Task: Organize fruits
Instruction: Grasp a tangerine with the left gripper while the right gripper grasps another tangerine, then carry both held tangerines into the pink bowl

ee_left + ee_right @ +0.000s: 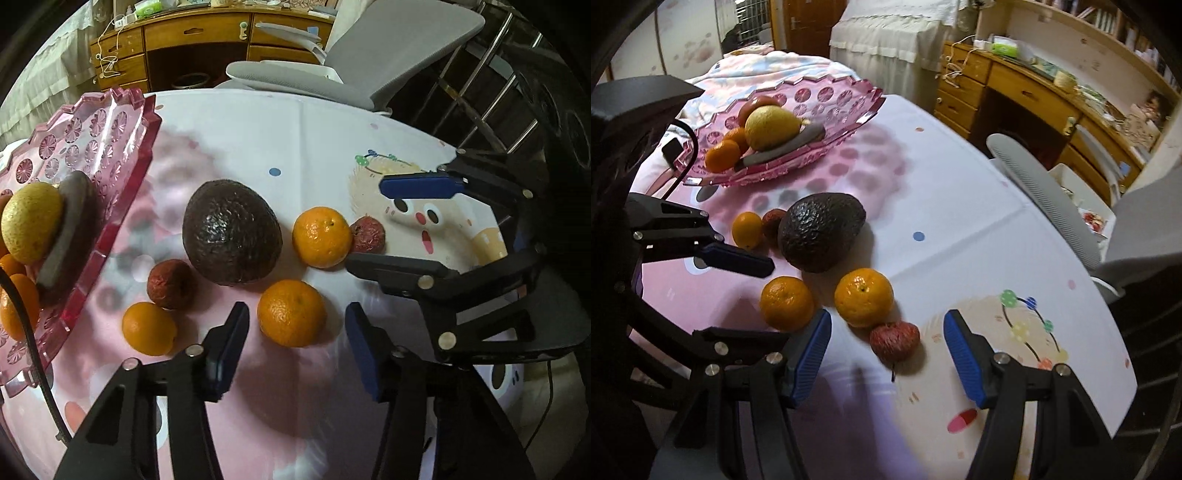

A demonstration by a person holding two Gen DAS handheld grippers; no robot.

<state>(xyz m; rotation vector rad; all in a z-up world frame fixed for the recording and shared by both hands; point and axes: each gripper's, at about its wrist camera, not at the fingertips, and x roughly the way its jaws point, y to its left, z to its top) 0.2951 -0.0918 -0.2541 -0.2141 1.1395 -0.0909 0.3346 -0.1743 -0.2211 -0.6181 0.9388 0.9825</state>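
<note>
On the tablecloth lie a dark avocado (232, 232), three oranges and two wrinkled red fruits. My left gripper (295, 332) is open and straddles the nearest orange (291, 313), with gaps between its pads and the fruit on both sides. My right gripper (886, 332) is open around one red fruit (894, 341), not touching it. In the right wrist view the left gripper (779, 300) comes in from the left. A pink glass dish (846, 92) at the back left holds a lemon (772, 127), oranges and a grey piece.
A grey office chair (388, 48) stands beyond the table's far edge, with a wooden desk (192, 37) behind it. A black cable (22, 314) runs past the dish. The table's right edge (1123, 369) drops off near the right gripper.
</note>
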